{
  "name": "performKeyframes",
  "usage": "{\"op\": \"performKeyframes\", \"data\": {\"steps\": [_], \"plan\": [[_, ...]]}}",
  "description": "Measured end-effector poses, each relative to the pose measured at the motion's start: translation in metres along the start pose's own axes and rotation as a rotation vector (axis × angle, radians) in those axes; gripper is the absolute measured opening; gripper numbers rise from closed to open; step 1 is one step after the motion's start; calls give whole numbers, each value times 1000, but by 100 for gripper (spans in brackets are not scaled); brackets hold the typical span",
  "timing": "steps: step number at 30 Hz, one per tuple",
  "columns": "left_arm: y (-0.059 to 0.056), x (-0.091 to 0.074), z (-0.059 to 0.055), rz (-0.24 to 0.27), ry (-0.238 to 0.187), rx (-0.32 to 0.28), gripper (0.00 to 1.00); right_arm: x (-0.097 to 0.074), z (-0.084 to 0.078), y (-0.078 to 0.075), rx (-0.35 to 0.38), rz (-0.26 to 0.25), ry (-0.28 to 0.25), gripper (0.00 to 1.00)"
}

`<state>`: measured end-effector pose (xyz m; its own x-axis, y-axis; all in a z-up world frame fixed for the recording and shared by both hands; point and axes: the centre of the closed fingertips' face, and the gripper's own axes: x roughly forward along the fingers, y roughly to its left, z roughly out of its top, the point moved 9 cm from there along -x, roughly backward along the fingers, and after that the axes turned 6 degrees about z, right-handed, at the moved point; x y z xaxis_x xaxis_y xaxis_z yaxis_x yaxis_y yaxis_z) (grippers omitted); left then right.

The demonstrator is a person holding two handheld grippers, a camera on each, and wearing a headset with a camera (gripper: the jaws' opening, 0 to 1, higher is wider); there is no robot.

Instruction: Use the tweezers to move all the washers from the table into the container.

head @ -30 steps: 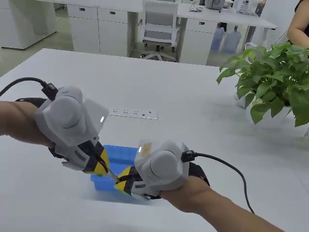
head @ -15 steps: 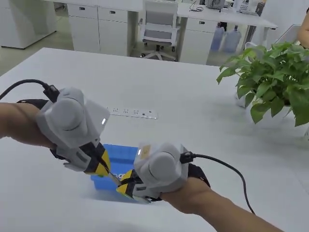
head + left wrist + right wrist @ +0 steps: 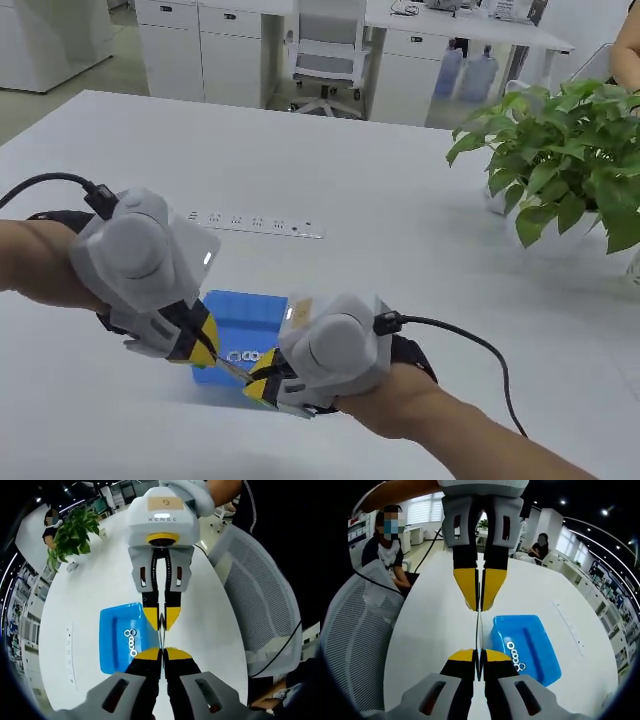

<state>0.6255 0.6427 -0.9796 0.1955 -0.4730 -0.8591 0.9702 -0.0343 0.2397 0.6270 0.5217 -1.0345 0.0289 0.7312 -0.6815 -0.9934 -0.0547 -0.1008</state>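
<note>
A blue container (image 3: 240, 312) sits on the white table, with several silver washers (image 3: 245, 356) in a row inside it. My left gripper (image 3: 208, 345) and right gripper (image 3: 262, 380) face each other tip to tip over the container's near edge. Both are shut on thin metal tweezers (image 3: 234, 368) that span the gap between them. In the left gripper view my own tips (image 3: 162, 655) hold the tweezers (image 3: 161, 637), and the container (image 3: 112, 645) with washers (image 3: 131, 642) lies to the left. In the right gripper view my tips (image 3: 479, 656) grip the tweezers (image 3: 478, 627) beside the container (image 3: 535, 640) and washers (image 3: 514, 660).
A white power strip (image 3: 255, 222) lies on the table beyond the container. A potted green plant (image 3: 565, 160) stands at the far right. An office chair (image 3: 325, 50) and cabinets are behind the table. A cable (image 3: 470, 345) trails from the right gripper.
The head camera has dipped slightly. Both grippers stay shut on the tweezers and have drawn slightly toward me, so the washers in the container now show.
</note>
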Motion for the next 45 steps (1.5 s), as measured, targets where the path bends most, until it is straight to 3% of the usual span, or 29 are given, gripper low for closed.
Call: {"op": "performKeyframes", "data": {"steps": [15,25,45], "plan": [[-11,23,-20,-8,21,-23,6,1,-5,5,-16,33,16,6],[-20,36,-23,-12,2,-43,6,5,-13,11,-37,58,48,7],[-31,74,-43,-43,4,-95,6,37,-41,15,-27,89,95,9]]}}
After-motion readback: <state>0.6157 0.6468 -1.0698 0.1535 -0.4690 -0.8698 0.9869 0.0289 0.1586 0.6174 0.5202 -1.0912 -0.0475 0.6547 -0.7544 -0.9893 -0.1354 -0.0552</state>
